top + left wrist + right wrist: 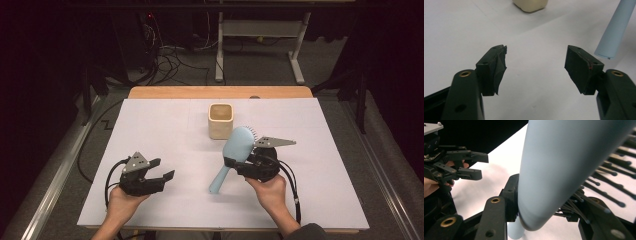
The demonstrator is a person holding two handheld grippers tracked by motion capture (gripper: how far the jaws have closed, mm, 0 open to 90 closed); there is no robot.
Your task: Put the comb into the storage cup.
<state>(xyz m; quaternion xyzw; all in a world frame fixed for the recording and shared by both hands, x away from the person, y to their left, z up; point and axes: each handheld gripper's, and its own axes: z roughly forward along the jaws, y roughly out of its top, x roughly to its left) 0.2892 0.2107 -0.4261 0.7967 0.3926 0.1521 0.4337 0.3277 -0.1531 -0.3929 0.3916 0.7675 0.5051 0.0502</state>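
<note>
Right gripper: clamped on the hairbrush at the base of its head — bristles press against one jaw.
Hairbrush: light blue, held tilted above the white table sheet, handle pointing down toward the person, head just beside the cream cup.
Left gripper: jaws spread apart, nothing between them — low over the sheet, well apart from the brush.

claw open, nothing between | brush handle right | cup ahead
</note>
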